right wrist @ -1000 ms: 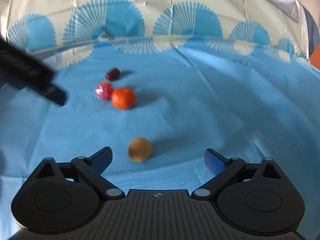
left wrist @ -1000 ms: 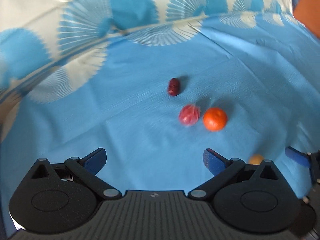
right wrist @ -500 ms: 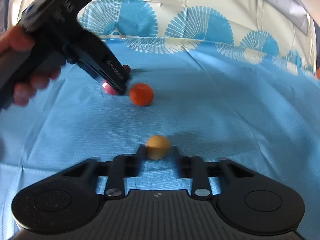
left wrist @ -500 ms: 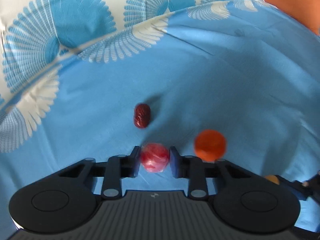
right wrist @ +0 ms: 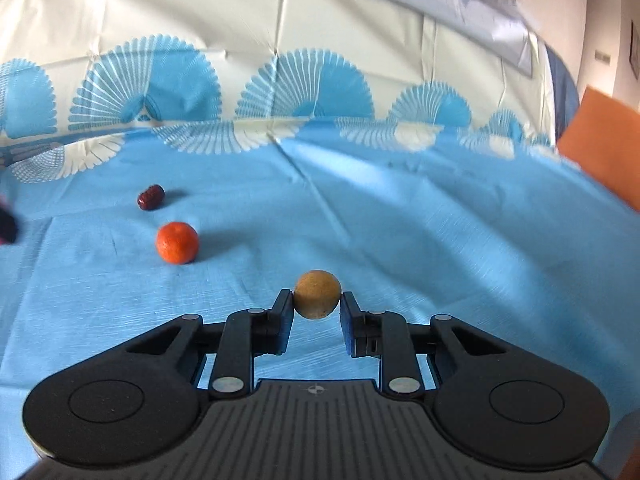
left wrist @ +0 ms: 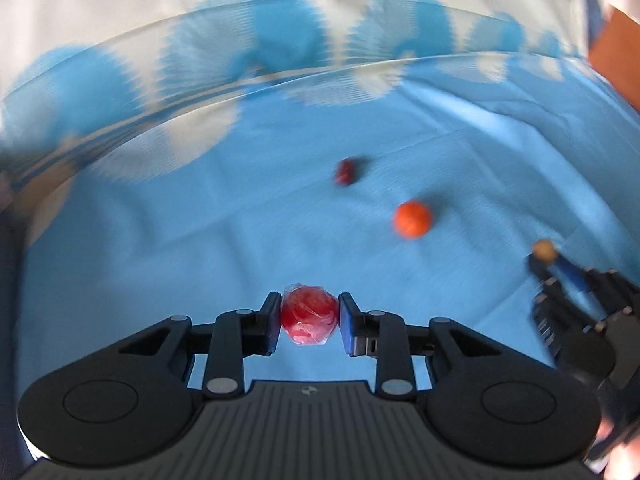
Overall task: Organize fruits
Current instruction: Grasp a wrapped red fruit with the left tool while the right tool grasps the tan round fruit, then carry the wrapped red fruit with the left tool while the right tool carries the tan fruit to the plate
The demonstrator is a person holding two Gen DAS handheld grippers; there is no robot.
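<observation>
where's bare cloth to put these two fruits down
Bare blue cloth spreads wide to the right of the orange, up to the fan-patterned border. There is also room left of the dark red date. It is tightest around the date and orange, which sit close together.

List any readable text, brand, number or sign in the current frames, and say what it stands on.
No readable text in either view.
Left gripper body: a small round emblem only, no letters.
Right gripper body: the same kind of emblem, no letters.
Two small dark plates on the wall: too small to read.
</observation>
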